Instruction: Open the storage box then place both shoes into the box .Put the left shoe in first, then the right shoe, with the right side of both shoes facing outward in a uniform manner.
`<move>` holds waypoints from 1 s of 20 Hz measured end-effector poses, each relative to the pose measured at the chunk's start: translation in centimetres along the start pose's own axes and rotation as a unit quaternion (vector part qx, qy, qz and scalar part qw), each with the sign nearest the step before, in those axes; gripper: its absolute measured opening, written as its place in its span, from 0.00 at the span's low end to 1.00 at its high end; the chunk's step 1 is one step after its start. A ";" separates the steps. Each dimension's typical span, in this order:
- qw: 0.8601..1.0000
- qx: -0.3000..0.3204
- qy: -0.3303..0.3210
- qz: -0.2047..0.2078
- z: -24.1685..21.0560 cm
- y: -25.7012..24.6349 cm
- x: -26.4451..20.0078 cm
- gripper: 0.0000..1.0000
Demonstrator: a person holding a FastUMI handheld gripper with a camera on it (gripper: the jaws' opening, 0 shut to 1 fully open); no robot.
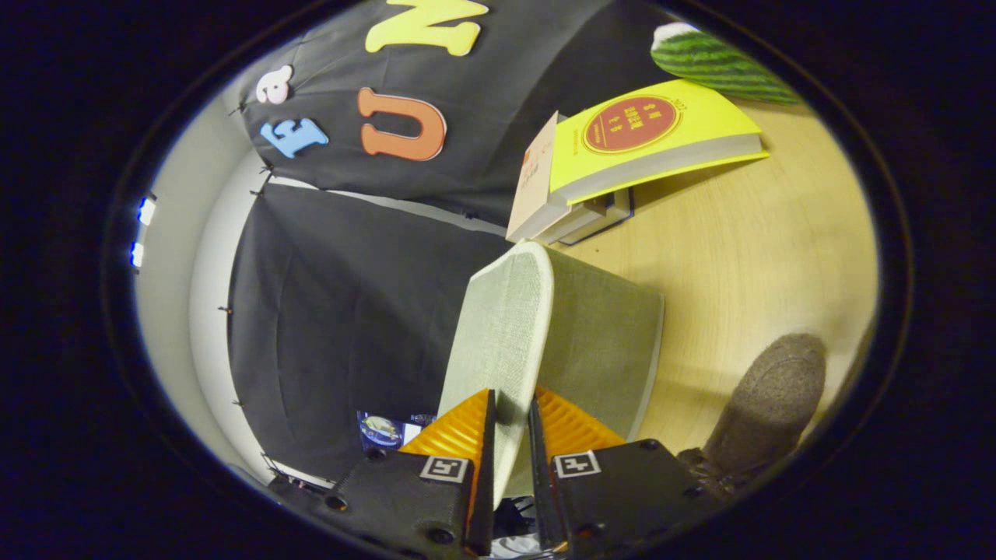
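Observation:
My gripper (511, 424) is shut on the lid (498, 327) of the storage box, a pale green fabric panel with a light rim, both fingers pressing on its near edge. The lid stands raised, tilted away from the box body (603, 342), whose green fabric side lies just past the fingers on the wooden table. A brown felt shoe (766, 400) lies on the table beside the box, close to one finger. The view is rolled sideways, so the table runs up one side. The inside of the box is hidden behind the lid.
A stack of books (622, 163) with a yellow cover on top lies on the wooden table (762, 249) beyond the box. A green striped plush thing (716, 62) sits past the books. Black cloth walls stand behind the box.

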State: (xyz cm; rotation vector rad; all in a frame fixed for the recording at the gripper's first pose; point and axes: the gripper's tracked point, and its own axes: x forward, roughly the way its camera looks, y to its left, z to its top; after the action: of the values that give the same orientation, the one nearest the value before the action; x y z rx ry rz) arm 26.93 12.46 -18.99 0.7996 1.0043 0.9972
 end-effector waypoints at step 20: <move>0.993 -0.028 -0.108 -0.039 2.7 16.4 1.2 0.06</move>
State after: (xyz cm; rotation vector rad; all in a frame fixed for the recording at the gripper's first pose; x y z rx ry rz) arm 24.90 19.08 -3.85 0.7983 0.8113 0.8488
